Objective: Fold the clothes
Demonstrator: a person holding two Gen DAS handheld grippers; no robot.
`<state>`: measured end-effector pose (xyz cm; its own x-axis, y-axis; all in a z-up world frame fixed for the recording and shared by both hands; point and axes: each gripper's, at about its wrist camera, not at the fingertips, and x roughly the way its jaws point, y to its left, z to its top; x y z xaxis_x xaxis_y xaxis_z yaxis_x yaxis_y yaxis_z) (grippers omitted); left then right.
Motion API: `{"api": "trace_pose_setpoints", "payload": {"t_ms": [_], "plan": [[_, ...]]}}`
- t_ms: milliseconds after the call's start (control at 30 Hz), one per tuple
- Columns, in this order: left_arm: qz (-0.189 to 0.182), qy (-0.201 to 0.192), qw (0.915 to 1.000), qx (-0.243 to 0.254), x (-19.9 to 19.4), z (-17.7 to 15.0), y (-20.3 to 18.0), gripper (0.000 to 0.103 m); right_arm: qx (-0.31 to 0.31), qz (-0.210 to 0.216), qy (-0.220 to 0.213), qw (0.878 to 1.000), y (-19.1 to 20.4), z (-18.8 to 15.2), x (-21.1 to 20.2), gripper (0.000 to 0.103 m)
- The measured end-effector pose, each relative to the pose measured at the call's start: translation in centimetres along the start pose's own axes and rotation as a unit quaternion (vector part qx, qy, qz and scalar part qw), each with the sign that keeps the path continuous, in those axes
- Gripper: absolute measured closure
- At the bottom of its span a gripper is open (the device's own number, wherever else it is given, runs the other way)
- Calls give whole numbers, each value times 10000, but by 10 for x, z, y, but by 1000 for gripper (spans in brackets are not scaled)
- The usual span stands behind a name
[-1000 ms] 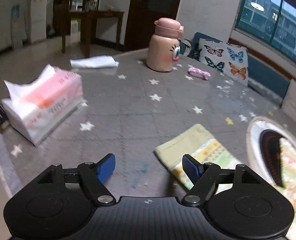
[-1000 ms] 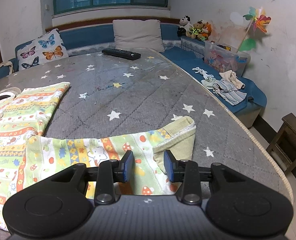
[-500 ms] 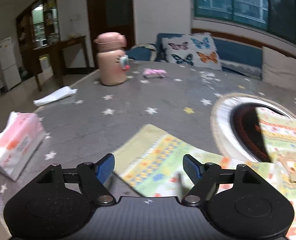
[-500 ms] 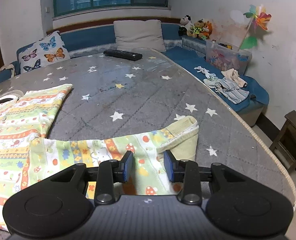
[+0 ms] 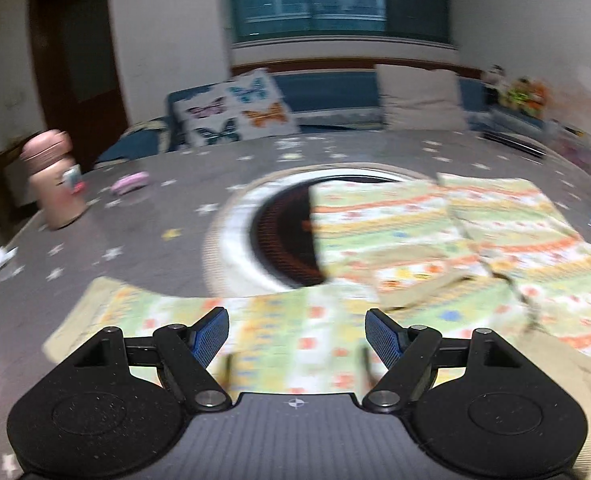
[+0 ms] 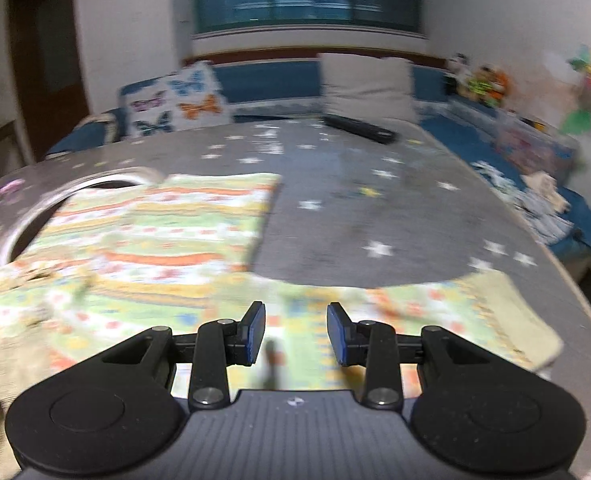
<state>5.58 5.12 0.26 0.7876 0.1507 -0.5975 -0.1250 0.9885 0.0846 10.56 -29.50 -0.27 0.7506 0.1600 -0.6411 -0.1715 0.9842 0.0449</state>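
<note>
Two grippers hover over our unfolded, patterned child's top (image 5: 395,240), spread flat on the star-print tabletop (image 6: 355,208), left gripper (image 5: 297,330) wide apart, right gripper (image 6: 296,330) partly apart, neither clamping cloth, so every fold looks still ahead.

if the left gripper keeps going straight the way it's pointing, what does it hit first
Most likely the patterned garment spread on the grey star table: the cloth lies right below and ahead of the open left gripper. The frame is blurred, so depth is uncertain.
</note>
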Motion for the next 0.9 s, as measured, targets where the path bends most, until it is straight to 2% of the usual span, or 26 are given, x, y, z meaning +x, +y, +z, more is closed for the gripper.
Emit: {"api": "trace_pose_setpoints", "payload": {"t_ms": [300,367,633,733,900], "plan": [[-588,-61,9969,522,7,-1,-46,27,-607,812,71,9948,66,0,11,69],[-696,-49,9954,652,8,-5,-54,30,-732,956,97,9927,79,-1,15,69],[-1182,-2,9884,951,9,-20,-70,65,-1194,1231,273,9848,112,-15,23,69],[-1288,-14,9874,922,6,-20,-69,67,-1307,1221,275,9835,114,-19,17,69],[-1294,-93,9906,441,3,-8,-49,65,-1346,1437,258,9801,117,-20,-5,69]]}}
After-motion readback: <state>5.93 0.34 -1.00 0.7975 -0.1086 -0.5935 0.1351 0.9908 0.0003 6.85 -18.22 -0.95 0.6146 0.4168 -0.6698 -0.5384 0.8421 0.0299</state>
